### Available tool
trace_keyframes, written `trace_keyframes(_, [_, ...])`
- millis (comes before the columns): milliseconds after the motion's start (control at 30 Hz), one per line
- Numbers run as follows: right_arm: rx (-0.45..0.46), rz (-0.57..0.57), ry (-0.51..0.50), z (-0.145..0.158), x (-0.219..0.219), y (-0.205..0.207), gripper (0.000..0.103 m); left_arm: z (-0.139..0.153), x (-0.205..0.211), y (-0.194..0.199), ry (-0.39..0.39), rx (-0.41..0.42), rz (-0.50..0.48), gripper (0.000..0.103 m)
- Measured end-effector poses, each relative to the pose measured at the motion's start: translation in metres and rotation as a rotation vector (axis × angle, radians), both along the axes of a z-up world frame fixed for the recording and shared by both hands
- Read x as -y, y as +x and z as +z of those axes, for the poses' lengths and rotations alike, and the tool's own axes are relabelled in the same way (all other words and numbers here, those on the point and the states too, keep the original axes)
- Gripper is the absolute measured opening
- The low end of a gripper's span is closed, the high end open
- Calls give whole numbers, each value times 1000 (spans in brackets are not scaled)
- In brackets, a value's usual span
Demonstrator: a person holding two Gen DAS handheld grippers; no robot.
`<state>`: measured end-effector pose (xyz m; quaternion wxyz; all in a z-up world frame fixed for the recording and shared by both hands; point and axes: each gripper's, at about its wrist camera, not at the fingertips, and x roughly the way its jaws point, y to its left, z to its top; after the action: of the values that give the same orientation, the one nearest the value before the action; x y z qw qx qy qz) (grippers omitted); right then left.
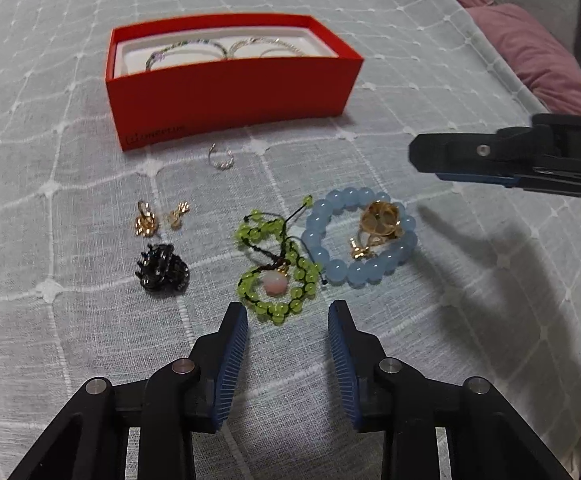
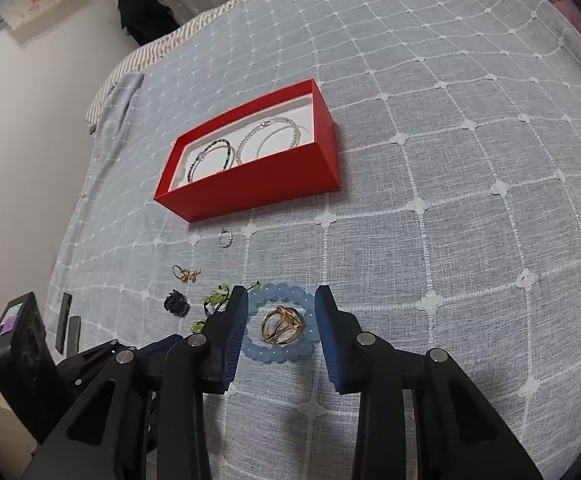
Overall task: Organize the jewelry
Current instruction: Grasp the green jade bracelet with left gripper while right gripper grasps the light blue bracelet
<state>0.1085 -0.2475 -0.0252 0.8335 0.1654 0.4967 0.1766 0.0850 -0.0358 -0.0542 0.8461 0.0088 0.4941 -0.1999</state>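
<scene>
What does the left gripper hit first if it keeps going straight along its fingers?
Most likely the green bead bracelet: it lies just ahead of the open left gripper, in line with the gap. Depth is hard to judge, so it could meet the bedspread first.

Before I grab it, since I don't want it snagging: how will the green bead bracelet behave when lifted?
The green bead bracelet lies twisted in loops on dark cord, so it will probably hang limp. Its loose cord end nearly touches the blue bead bracelet, so it might drag that along. The small beads look light, and may roll between the fingers.
</scene>
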Motion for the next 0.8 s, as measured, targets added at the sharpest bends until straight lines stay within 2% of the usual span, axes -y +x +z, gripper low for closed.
trace_keyframes(100, [-1,2,-8,-1,-3,0,37,-6,-1,5,-5,-13,23,36])
trace_keyframes(167, [-1,2,-11,-2,-4,0,37,-9,2,9,4,-12,36,30])
trace_keyframes(200, [-1,3,-13,-2,-5,0,37,-11,4,10,15,-12,35,13])
trace_keyframes(233, [0,3,-15,-2,-5,0,37,-13,6,11,31,-10,39,1])
trace_keyframes(433, [4,2,-15,-2,-4,0,37,-8,-1,12,34,12,52,1])
trace_keyframes(800, [-19,0,-30,-10,-2,4,36,22,-25,9,-31,78,82,1])
